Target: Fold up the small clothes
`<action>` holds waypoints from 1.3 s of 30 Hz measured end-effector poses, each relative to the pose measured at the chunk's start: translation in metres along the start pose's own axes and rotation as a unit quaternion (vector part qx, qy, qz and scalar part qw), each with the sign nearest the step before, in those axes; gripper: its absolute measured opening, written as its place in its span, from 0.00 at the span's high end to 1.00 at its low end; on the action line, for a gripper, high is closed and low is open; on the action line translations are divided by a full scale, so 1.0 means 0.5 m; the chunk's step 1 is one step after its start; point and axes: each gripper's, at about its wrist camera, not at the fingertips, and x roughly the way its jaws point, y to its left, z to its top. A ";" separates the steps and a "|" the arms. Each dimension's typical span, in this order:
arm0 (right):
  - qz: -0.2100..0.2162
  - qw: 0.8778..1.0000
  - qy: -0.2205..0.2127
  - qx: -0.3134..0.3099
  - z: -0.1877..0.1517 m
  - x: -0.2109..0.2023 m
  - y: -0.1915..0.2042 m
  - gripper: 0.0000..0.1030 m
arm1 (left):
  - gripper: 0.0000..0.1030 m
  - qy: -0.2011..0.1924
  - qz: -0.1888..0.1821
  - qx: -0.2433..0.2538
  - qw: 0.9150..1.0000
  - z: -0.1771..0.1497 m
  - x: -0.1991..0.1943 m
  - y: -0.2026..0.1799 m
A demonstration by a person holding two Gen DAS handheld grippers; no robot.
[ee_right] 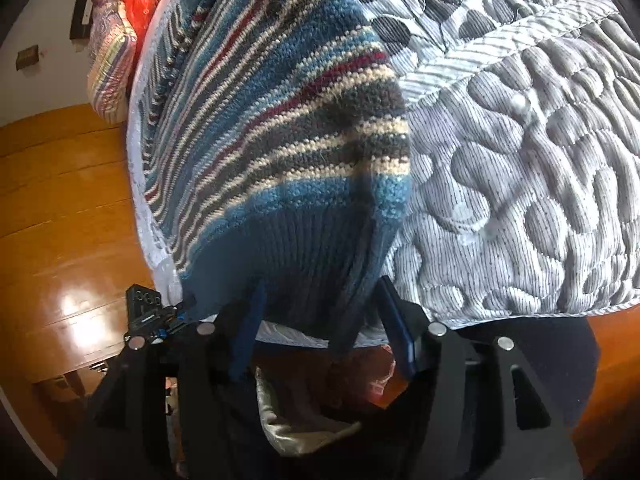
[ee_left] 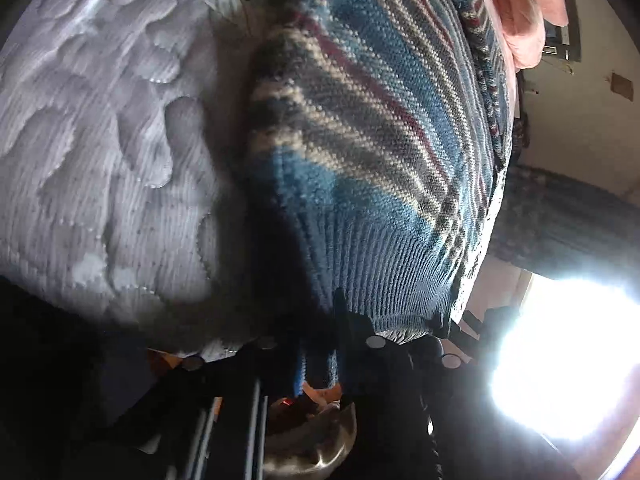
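A knitted sweater (ee_left: 360,128) striped in blue, cream, grey and maroon lies on a grey quilted bedspread (ee_left: 100,140). Its blue ribbed hem (ee_left: 384,280) runs down into my left gripper (ee_left: 394,320), whose dark fingers are shut on it; a strip of hem hangs below them. In the right wrist view the same sweater (ee_right: 280,120) fills the middle. The ribbed hem (ee_right: 304,256) is bunched between the blue pads (ee_right: 396,320) of my right gripper (ee_right: 324,320), which is shut on it at the bed's edge.
The quilted bedspread (ee_right: 520,160) extends to the right. Folded pink and striped bedding (ee_right: 116,44) is piled at the far end of the bed. A wooden floor (ee_right: 60,200) lies to the left. A bright window (ee_left: 560,360) glares at the lower right.
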 end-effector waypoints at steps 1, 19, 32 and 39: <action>0.000 1.000 0.000 0.005 0.000 0.007 0.004 0.45 | 0.91 -0.005 -0.008 0.002 1.000 -0.004 -0.005 -0.003; 0.103 0.989 -0.096 -0.053 -0.020 -0.142 0.116 0.94 | 0.92 -0.109 -0.144 0.051 0.982 -0.031 -0.203 -0.129; 0.072 0.989 -0.110 -0.063 0.289 -0.084 0.214 0.94 | 0.92 -0.129 -0.111 0.023 0.985 0.260 -0.173 -0.224; 0.019 0.996 -0.080 -0.029 0.441 0.049 0.182 0.93 | 0.91 -0.112 -0.057 -0.020 0.992 0.421 -0.064 -0.197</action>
